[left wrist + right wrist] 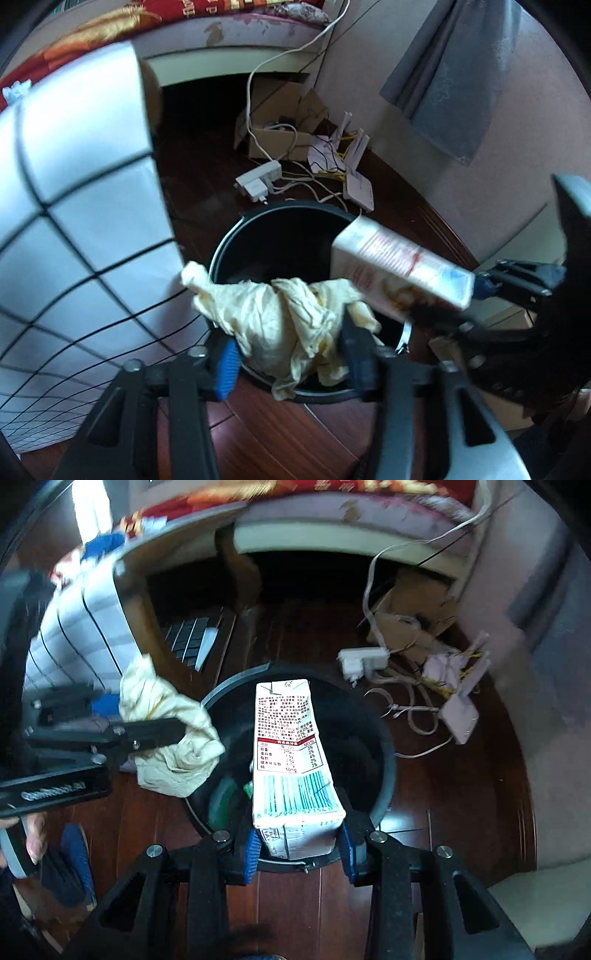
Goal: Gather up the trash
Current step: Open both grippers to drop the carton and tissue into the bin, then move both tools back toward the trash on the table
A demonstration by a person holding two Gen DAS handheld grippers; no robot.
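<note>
A black round bin [280,208] stands on the dark wood floor, and both grippers hang over its mouth. In the left wrist view a crumpled cream paper [280,314] sags between the blue pads of my left gripper [291,360]. The jaws stand apart and the pads do not squeeze the paper. In the right wrist view a white drink carton [288,746] points into the bin [388,760], its base between the pads of my right gripper [299,849]. Those pads stand just off its sides. The carton [399,269] and paper [170,734] also show from the opposite views.
A white power strip [258,181], tangled cables, a white router [358,188] and an open cardboard box [280,144] lie behind the bin. A white checked surface [74,184] rises at the left. Grey cloth [443,85] hangs at the right. Something green [221,797] lies inside the bin.
</note>
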